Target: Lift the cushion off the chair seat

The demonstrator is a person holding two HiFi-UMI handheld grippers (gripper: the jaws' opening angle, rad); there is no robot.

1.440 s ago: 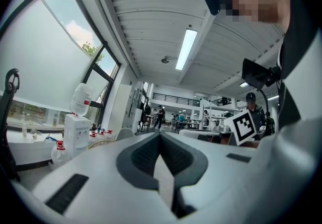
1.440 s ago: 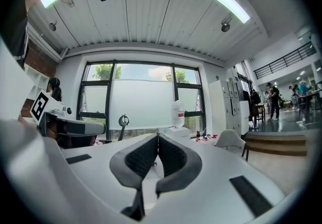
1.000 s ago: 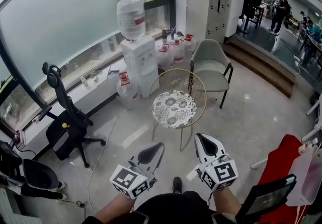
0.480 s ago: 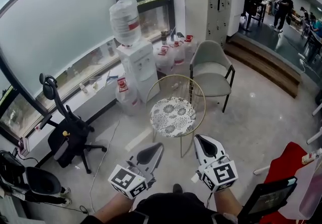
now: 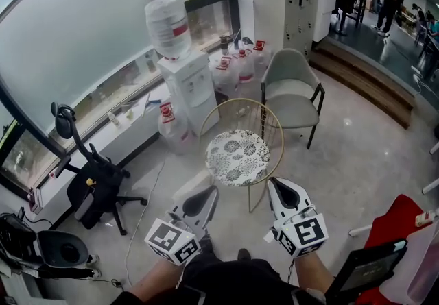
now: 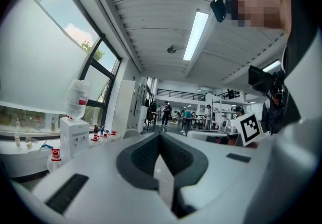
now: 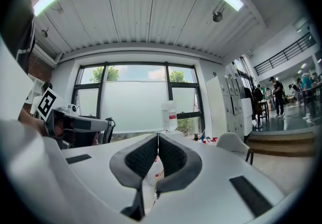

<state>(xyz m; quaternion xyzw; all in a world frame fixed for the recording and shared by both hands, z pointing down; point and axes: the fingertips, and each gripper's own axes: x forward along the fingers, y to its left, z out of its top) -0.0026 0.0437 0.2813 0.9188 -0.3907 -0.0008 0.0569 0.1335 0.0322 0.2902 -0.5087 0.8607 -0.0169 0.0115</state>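
A round white cushion (image 5: 237,157) with a dark flower pattern lies on the seat of a gold wire chair (image 5: 269,120), in the middle of the head view. My left gripper (image 5: 208,191) is held level just short of the seat's near left edge, jaws shut and empty. My right gripper (image 5: 274,182) is level at the seat's near right edge, also shut and empty. Neither touches the cushion. In the left gripper view the left gripper's tips (image 6: 160,135) meet, and in the right gripper view the right gripper's tips (image 7: 158,136) meet too. Neither gripper view shows the cushion.
A white water dispenser (image 5: 188,77) with a bottle stands behind the chair, with water jugs (image 5: 236,67) beside it. A grey armchair (image 5: 291,91) is at the back right, a black office chair (image 5: 92,177) at the left, red cloth (image 5: 401,221) at the right.
Both grippers have moved forward toward the wire chair, and their tips now reach the seat's near edge. Their jaws stayed shut.
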